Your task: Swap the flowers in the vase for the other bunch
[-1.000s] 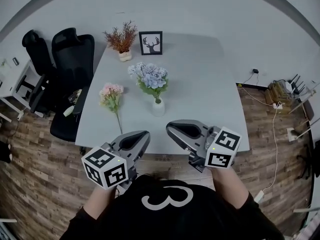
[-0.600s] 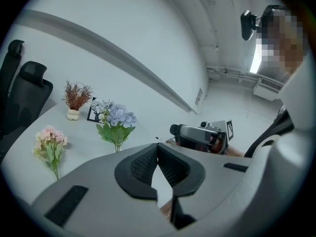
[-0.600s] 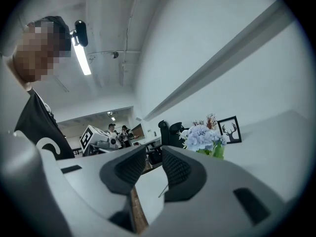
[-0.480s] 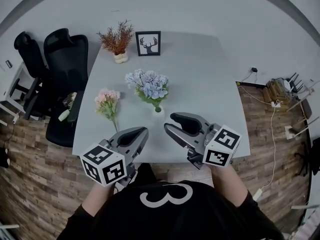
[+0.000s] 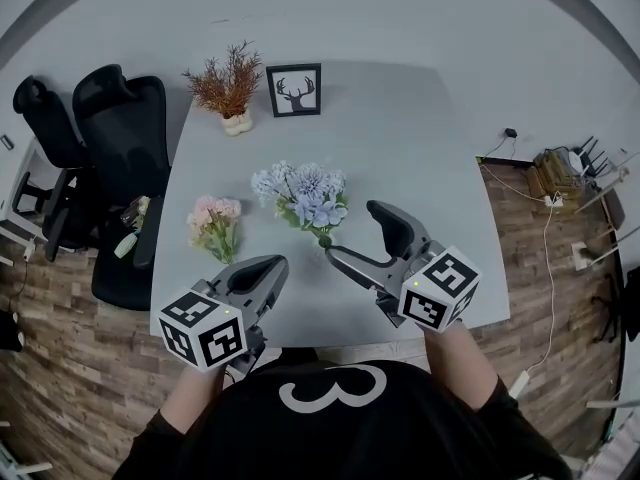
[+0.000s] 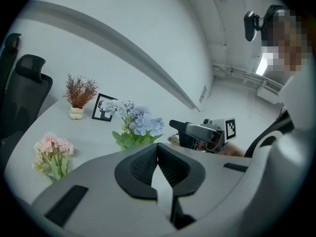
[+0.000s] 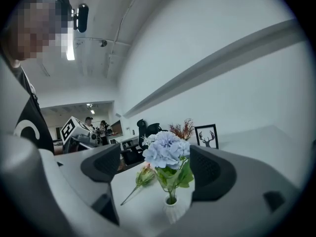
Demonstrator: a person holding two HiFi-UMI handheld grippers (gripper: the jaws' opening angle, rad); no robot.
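Blue flowers (image 5: 300,193) stand in a small white vase (image 7: 173,212) on the grey table (image 5: 420,148). In the head view the vase is mostly hidden behind my right gripper. A pink bunch (image 5: 213,223) lies flat on the table left of it. My right gripper (image 5: 366,240) hovers just in front of the vase, jaws opening, with nothing pressed between them; in the right gripper view (image 7: 158,168) vase and blue flowers (image 7: 165,151) show in the gap ahead. My left gripper (image 5: 262,271) is shut and empty, near the pink bunch's stem end.
A dried reddish plant in a small pot (image 5: 228,83) and a framed deer picture (image 5: 294,89) stand at the table's far edge. Black office chairs (image 5: 115,138) crowd the left side. Cables and a router (image 5: 560,183) lie on the floor at right.
Both grippers have moved forward over the table toward the flowers. The right gripper's jaws, shut before, have spread wide apart. The left stays shut.
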